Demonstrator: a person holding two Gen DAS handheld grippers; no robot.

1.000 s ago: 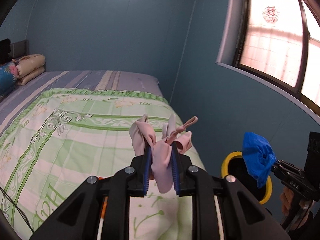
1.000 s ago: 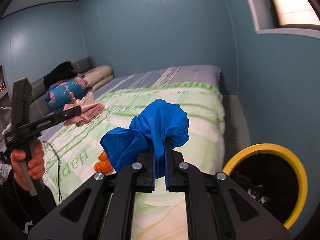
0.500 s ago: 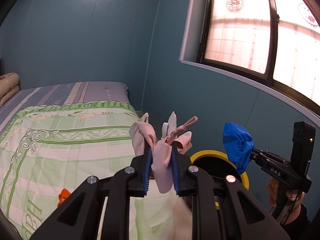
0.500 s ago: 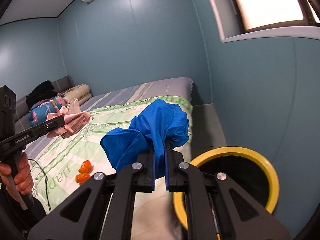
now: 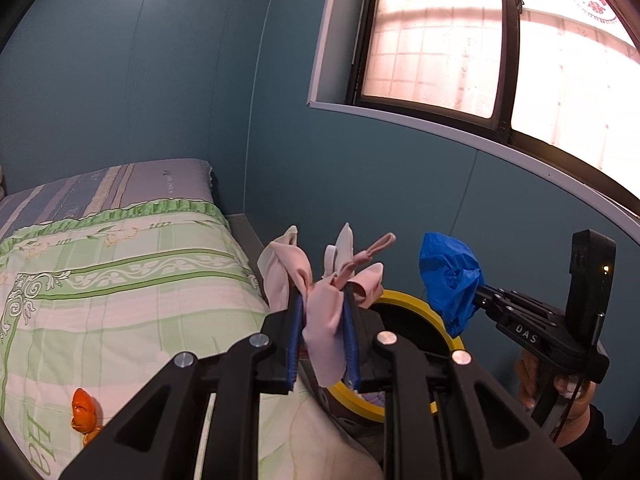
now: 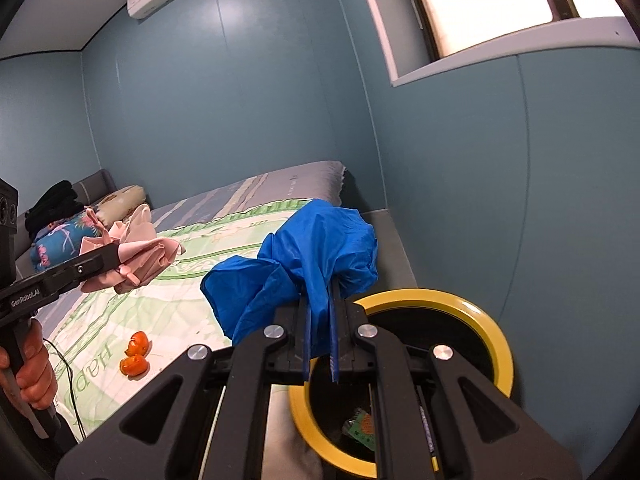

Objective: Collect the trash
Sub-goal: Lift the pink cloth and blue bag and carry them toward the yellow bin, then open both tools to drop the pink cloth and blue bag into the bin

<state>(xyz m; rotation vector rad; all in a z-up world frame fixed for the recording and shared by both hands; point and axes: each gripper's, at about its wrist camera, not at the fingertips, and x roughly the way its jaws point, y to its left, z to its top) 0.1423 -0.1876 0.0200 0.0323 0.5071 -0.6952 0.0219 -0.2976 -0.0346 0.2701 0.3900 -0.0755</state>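
My left gripper (image 5: 322,312) is shut on a crumpled pink glove (image 5: 320,292), held over the bed's edge beside a black bin with a yellow rim (image 5: 416,304). It also shows in the right wrist view (image 6: 120,258). My right gripper (image 6: 320,320) is shut on a crumpled blue glove (image 6: 312,256), held just above the bin's yellow rim (image 6: 460,304). The blue glove also shows in the left wrist view (image 5: 448,280). Orange peels (image 6: 134,356) lie on the green quilt (image 6: 192,280).
The bin stands on the floor between the bed and the blue wall (image 6: 500,200) under a window (image 5: 520,48). Some rubbish (image 6: 360,432) lies inside it. Pillows and dark clothes (image 6: 56,204) are at the bed's head. One orange peel (image 5: 82,408) shows near the bed's edge.
Both grippers have swung right from over the bed toward the bin, each still holding its glove. The bin's opening now sits right under the right gripper.
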